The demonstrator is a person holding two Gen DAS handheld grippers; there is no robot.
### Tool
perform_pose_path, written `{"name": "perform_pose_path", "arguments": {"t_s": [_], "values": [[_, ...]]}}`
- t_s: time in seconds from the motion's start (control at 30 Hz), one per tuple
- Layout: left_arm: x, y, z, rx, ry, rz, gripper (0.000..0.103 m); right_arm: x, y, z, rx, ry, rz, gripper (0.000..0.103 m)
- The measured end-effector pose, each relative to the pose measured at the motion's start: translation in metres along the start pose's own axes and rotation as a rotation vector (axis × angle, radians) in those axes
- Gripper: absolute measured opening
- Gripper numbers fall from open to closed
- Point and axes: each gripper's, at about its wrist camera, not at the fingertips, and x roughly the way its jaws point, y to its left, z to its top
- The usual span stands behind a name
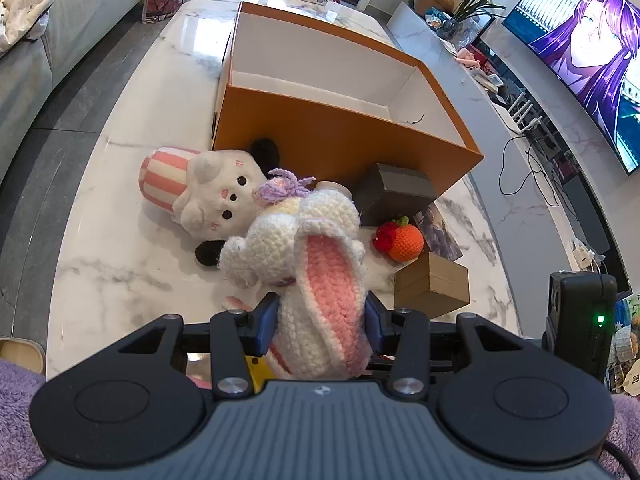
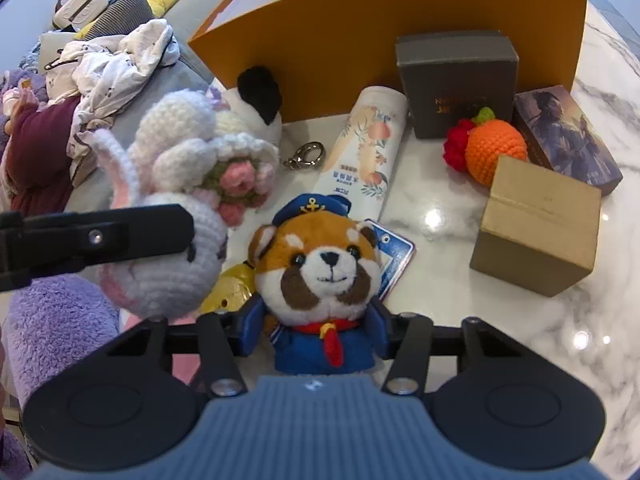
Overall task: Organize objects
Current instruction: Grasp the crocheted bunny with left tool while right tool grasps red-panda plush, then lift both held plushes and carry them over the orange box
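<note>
My left gripper (image 1: pixel 320 326) is shut on a white crocheted bunny (image 1: pixel 312 264) with pink ears, held above the marble table (image 1: pixel 112 248); the bunny also shows in the right wrist view (image 2: pixel 176 216). My right gripper (image 2: pixel 316 332) is shut on a red panda plush (image 2: pixel 320 280) in a blue sailor suit. An open orange box (image 1: pixel 344 136) with a white inside stands behind the objects; it also shows in the right wrist view (image 2: pixel 360 40).
On the table lie a white cat plush (image 1: pixel 212 196), a crocheted orange (image 2: pixel 494 150), a dark grey box (image 2: pixel 456 80), a tan box (image 2: pixel 536 224), a picture box (image 2: pixel 568 136), a white tube (image 2: pixel 364 148) and a key clasp (image 2: pixel 304 156). A sofa (image 1: pixel 48 64) stands left, a TV (image 1: pixel 592 40) right.
</note>
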Motion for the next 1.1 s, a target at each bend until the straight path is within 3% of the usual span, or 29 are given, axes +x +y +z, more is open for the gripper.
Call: {"name": "perform_pose_path", "arguments": {"t_s": [0.27,0.5,0.53,0.57,0.7,0.8,0.93,1.07,1.1], "values": [[-0.007,0.0,0.005,0.003,-0.018,0.0,0.051,-0.038,-0.004,0.004,0.022,-0.085,0.024,0.05],[-0.036,-0.02,0.027,0.077,-0.12,-0.05,0.05,-0.104,0.002,0.032,-0.011,-0.254,0.054,0.05],[-0.039,-0.024,0.034,0.089,-0.134,-0.052,0.047,-0.112,0.002,0.039,-0.017,-0.271,0.064,0.05],[-0.041,-0.028,0.04,0.101,-0.15,-0.051,0.035,-0.118,0.003,0.047,-0.023,-0.286,0.074,0.05],[-0.048,-0.038,0.07,0.124,-0.209,-0.072,0.028,-0.133,0.01,0.084,-0.053,-0.345,0.072,0.051],[-0.049,-0.045,0.085,0.153,-0.229,-0.061,0.024,-0.13,0.01,0.106,-0.034,-0.336,0.075,0.051],[-0.039,-0.051,0.081,0.213,-0.156,-0.045,0.024,-0.121,0.008,0.109,-0.027,-0.315,0.064,0.051],[-0.019,-0.045,0.058,0.303,-0.044,-0.014,0.038,-0.108,-0.003,0.092,0.008,-0.266,0.075,0.051],[-0.015,-0.043,0.053,0.326,-0.018,-0.008,0.047,-0.105,-0.006,0.086,0.019,-0.256,0.074,0.051]]}}
